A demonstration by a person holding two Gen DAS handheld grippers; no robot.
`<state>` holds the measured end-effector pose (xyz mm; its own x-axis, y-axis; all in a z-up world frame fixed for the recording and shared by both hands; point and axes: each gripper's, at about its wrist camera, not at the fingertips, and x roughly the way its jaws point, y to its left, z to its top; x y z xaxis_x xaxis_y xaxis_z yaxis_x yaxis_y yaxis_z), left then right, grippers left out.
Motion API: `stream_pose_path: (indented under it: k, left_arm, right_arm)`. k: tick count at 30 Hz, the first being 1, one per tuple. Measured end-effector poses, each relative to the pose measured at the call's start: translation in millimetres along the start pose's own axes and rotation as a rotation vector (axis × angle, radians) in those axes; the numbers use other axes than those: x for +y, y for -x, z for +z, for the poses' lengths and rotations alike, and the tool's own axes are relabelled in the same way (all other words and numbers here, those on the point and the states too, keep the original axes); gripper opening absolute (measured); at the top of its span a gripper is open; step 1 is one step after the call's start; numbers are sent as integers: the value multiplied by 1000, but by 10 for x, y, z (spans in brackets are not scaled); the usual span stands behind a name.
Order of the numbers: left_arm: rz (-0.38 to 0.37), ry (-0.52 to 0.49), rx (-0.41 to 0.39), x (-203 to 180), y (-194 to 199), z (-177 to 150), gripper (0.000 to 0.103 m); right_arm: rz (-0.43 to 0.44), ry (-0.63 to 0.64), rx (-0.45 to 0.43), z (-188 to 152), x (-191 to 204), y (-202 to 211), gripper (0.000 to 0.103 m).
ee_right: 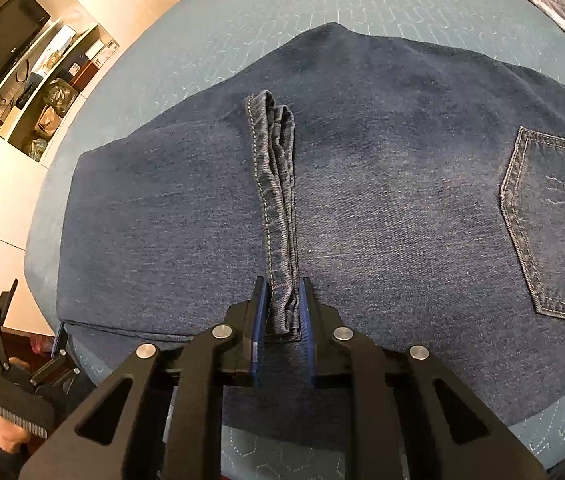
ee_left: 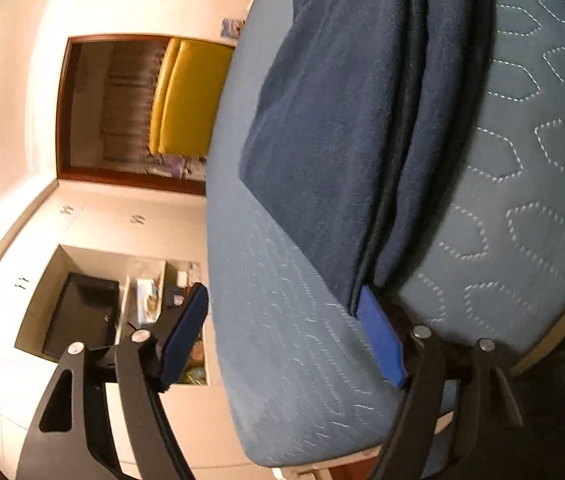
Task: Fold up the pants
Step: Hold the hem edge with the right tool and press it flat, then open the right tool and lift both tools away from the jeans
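the pants (ee_right: 362, 184) are spread on the blue bed (ee_right: 210, 40) mid-frame; a hem fold is pinched by the right claw (ee_right: 282, 320); the left claw (ee_left: 282, 340) is spread wide, gripping nothing; folding over is likely next.

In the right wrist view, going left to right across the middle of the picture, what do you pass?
Shelf unit with the dark screen → bare blue quilted cover → left part of the folded jeans → stitched hem edge held upright by the right gripper → back pocket.
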<state>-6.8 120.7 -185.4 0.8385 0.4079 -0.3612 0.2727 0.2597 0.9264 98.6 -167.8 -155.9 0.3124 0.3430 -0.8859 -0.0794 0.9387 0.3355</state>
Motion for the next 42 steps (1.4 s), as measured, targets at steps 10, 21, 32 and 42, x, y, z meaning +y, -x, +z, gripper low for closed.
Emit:
stream_pose_path:
  k: [10, 21, 32, 42]
  left_arm:
    - [-65, 133, -62, 118, -79, -162, 88]
    - [-204, 389, -22, 463, 252, -385, 88]
    - [-720, 1021, 43, 1300, -855, 581, 17]
    - [-722, 1138, 266, 1078, -1414, 682, 62]
  right_arm:
    - [42, -36, 28, -86, -87, 60, 10]
    - [49, -6, 5, -158, -150, -14, 9]
    - [-74, 97, -188, -288, -5, 332, 52]
    - [-215, 265, -470, 145, 721, 615, 88]
